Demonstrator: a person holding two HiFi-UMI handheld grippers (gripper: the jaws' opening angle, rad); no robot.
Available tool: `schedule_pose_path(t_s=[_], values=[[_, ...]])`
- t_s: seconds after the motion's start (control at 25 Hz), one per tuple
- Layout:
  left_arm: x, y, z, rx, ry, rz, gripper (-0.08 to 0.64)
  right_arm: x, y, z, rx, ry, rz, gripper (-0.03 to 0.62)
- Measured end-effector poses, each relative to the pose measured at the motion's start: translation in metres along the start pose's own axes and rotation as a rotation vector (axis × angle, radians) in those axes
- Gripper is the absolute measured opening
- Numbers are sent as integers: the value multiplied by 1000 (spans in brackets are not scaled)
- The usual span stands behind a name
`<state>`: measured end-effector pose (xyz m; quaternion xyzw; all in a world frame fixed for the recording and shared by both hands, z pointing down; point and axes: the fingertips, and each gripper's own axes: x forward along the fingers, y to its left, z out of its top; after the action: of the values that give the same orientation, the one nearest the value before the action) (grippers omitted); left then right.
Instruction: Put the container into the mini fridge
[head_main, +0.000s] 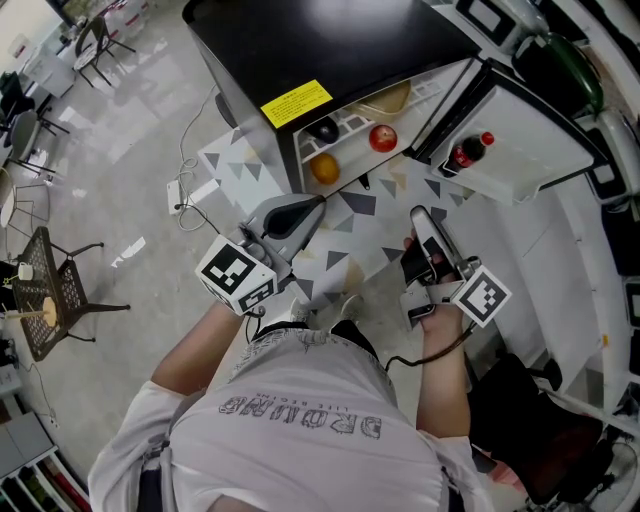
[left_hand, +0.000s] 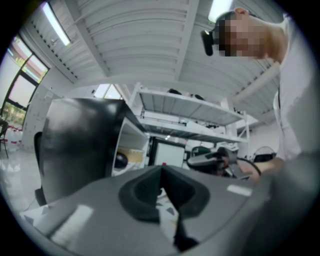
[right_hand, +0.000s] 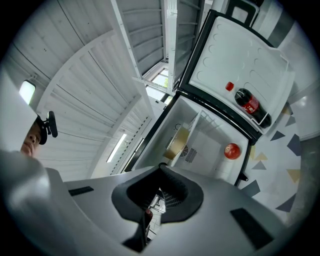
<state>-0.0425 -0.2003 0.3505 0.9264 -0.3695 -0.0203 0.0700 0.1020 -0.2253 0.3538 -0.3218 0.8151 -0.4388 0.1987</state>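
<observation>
Your left gripper and right gripper are both clenched on nothing, jaws pressed together. They're held near you over the triangle-patterned floor, pointing at the open fridge. The container sits inside the fridge on a shelf, farther in than the apple. An orange lies left of the apple. A bottle rests in the door on the right.

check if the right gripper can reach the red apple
Probably yes: the fridge door stands open and nothing shows between the right gripper and the red apple, though its jaws are shut.
</observation>
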Motion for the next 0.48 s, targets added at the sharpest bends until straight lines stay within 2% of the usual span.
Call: schedule_pose_path(t_s=[0.48], values=[[3,-2,-9,-15,11,-10,8,0,-3,-6,-28,18,-7,0]])
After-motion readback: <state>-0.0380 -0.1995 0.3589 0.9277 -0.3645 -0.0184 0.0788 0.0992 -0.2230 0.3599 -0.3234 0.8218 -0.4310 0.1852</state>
